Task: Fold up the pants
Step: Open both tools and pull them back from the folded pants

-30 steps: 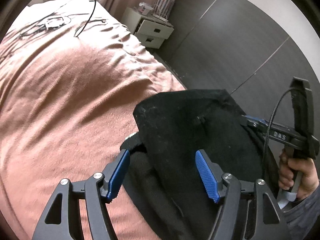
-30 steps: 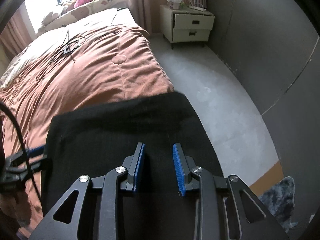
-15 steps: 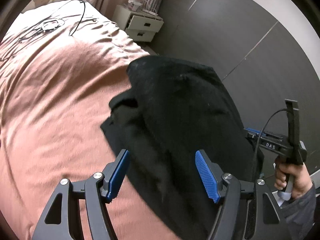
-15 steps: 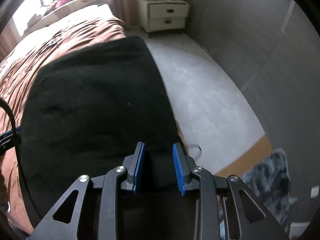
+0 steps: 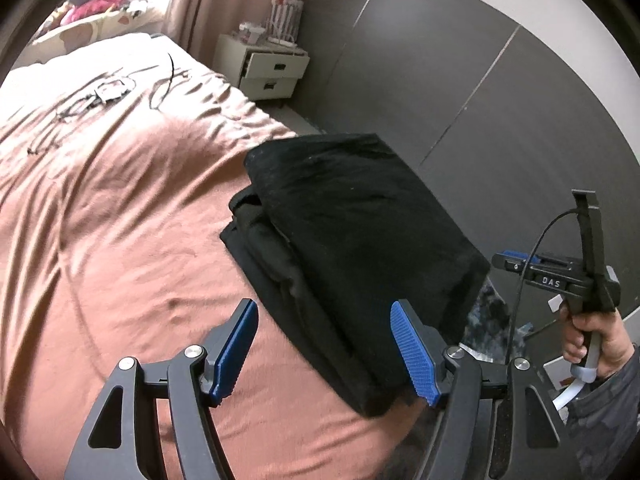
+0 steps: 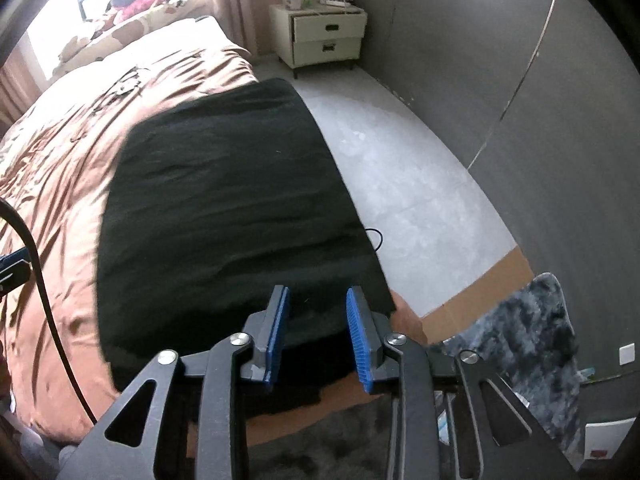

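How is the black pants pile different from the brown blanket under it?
The pants are black, while the blanket is rusty brown. The pants are folded into a small stacked bundle; the blanket lies spread over the whole bed. The pants sit near the bed's edge by the floor, while the blanket reaches far back to the pillows. Both are soft cloth with wrinkles.

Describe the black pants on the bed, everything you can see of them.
The black pants are a soft, matte dark fabric with bits of lint, folded into a thick rectangular stack; uneven lower layers stick out along one side. They lie flat on the brown bedspread at the bed's edge nearest the floor. The left gripper stands open above them, and the right gripper, jaws opening, grips nothing.
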Demonstrator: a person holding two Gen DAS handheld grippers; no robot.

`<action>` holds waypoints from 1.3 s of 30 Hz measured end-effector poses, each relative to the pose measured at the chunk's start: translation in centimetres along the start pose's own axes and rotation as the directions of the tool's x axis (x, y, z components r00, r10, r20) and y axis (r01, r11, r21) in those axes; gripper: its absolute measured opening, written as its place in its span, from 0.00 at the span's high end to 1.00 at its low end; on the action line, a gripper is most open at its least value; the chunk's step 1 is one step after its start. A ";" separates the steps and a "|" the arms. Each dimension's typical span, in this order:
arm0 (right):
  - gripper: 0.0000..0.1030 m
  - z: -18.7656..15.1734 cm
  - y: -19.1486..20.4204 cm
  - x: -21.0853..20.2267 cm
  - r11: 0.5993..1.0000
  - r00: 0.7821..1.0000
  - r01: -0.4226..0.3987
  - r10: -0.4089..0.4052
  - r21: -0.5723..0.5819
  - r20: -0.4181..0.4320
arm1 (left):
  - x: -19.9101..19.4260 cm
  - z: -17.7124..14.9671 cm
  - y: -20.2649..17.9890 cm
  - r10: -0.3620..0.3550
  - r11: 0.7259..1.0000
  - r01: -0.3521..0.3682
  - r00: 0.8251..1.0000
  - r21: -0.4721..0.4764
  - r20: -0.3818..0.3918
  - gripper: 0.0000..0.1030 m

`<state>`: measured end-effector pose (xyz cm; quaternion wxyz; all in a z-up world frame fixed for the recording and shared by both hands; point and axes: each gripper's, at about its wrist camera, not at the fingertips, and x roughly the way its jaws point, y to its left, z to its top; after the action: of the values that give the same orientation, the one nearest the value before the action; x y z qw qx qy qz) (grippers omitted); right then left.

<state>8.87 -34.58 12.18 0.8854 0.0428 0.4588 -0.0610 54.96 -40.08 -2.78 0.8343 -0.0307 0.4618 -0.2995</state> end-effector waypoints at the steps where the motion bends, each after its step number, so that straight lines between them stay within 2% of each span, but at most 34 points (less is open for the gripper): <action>1: 0.54 -0.3 0.4 -0.9 1.000 1.000 -0.003 0.003 -0.005 0.013 | -0.9 -0.1 -0.2 0.002 1.000 -0.002 1.000 0.005 0.009 0.28; 2: 0.39 -1.0 0.7 -1.8 1.000 1.000 0.002 -0.002 -0.009 0.025 | -1.9 -0.3 -0.5 0.004 1.000 -0.004 1.000 0.007 0.020 0.24; 3: 0.30 -1.4 1.2 -3.0 1.000 0.999 0.011 -0.010 -0.017 0.043 | -2.6 -0.5 -0.6 0.006 1.000 -0.006 1.000 0.010 0.029 0.20; 7: 0.25 -2.5 2.9 -6.5 0.999 0.997 0.005 -0.003 -0.033 0.078 | -6.3 -1.3 -1.6 0.033 0.998 -0.036 0.997 0.052 0.069 0.09; 9: 0.19 -3.0 3.8 -8.1 0.999 0.996 0.007 -0.003 -0.037 0.092 | -8.2 -1.7 -1.9 0.039 0.997 -0.044 0.995 0.057 0.091 0.02; 13: 0.18 -4.3 5.5 -11.1 0.999 0.993 0.005 0.001 -0.053 0.115 | -11.6 -2.3 -2.0 0.048 0.997 -0.055 0.991 0.057 0.125 0.01; 19: 0.07 -6.1 7.9 -14.4 0.997 0.989 0.012 -0.001 -0.075 0.150 | -16.5 -3.8 -2.0 0.070 0.996 -0.079 0.982 0.047 0.175 0.01; 21: 0.00 -6.9 8.8 -15.3 0.997 0.988 0.021 -0.008 -0.081 0.157 | -17.9 -4.5 -2.0 0.077 0.995 -0.088 0.979 0.050 0.188 0.01; 31: 0.00 -10.0 10.7 -19.2 0.995 0.981 0.012 0.007 -0.096 0.196 | -25.4 -8.4 -1.3 0.133 0.988 -0.147 0.957 0.037 0.257 0.01; 39: 0.00 -13.8 12.2 -24.1 0.987 0.961 -0.001 0.045 -0.159 0.273 | -32.1 -13.2 -0.8 0.196 0.978 -0.209 0.932 0.010 0.305 0.01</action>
<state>-14.27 -18.99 24.21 0.9419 -0.0310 0.3339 -0.0196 31.55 -20.83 14.10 0.9219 -0.0106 0.3231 -0.2136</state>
